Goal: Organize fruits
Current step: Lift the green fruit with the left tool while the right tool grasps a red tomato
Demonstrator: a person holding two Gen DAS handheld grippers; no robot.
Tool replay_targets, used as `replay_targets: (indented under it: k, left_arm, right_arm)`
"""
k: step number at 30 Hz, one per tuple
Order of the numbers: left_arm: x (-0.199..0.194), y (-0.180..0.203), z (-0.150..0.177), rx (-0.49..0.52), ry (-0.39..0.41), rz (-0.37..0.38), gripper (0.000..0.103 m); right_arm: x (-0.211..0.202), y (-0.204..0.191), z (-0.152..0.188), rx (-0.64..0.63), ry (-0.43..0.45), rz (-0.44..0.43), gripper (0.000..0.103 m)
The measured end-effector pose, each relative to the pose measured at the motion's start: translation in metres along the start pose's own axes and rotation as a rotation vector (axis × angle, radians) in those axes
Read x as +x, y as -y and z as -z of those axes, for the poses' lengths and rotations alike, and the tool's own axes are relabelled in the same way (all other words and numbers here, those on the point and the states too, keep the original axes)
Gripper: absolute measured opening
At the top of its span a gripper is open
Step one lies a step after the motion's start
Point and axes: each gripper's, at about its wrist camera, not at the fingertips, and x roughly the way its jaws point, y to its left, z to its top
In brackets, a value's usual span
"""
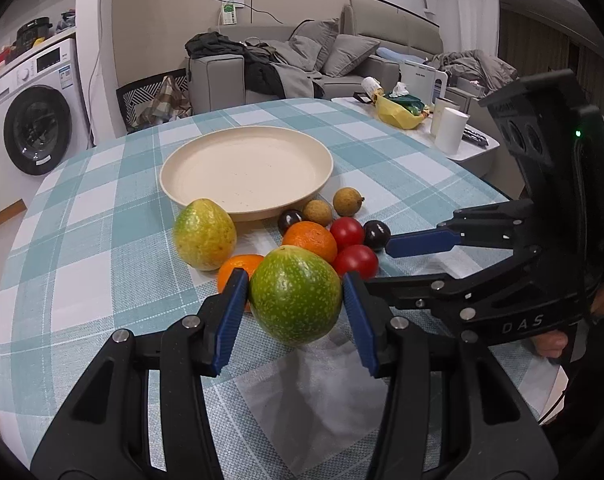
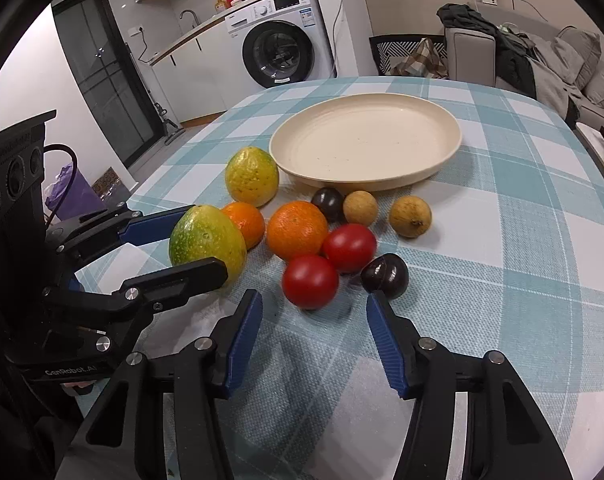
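cream plate (image 1: 246, 168) — teal-checked tablecloth (image 1: 102, 240)

Washing machine (image 2: 278, 50), grey sofa (image 1: 309, 68), white cup (image 1: 451, 130), checked tablecloth (image 1: 82, 240)

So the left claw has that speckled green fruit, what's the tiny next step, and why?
Probably lift it a little and carry it toward the empty cream round plate. The left gripper has its blue pads against both sides of the speckled green fruit, the plate lies just beyond the fruit pile, and the open right gripper holds nothing.
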Motion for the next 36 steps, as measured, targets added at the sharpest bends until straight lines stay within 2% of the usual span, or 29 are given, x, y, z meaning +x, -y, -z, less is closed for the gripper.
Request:
replay_targets:
  k: [15, 23, 29, 36]
  left_arm:
    - [-0.009, -0.012, -0.002, -0.038, 0.019, -0.005, 0.046]
    - [-0.008, -0.011, -0.002, -0.043, 0.021, -0.007, 0.046]
    - [-0.009, -0.012, -0.003, -0.046, 0.024, -0.009, 0.046]
    - [-0.011, -0.016, -0.007, -0.071, 0.039, 0.001, 0.046]
  right_arm:
    - [0.016, -0.012, -0.005, -0.038, -0.035, 0.057, 0.051]
    - [0.018, -0.009, -0.007, -0.029, -0.032, 0.088, 0.033]
    - [0.013, -0.007, -0.007, -0.024, -0.019, 0.078, 0.033]
    - [0.0, -0.004, -0.009, -0.012, 0.034, 0.064, 0.033]
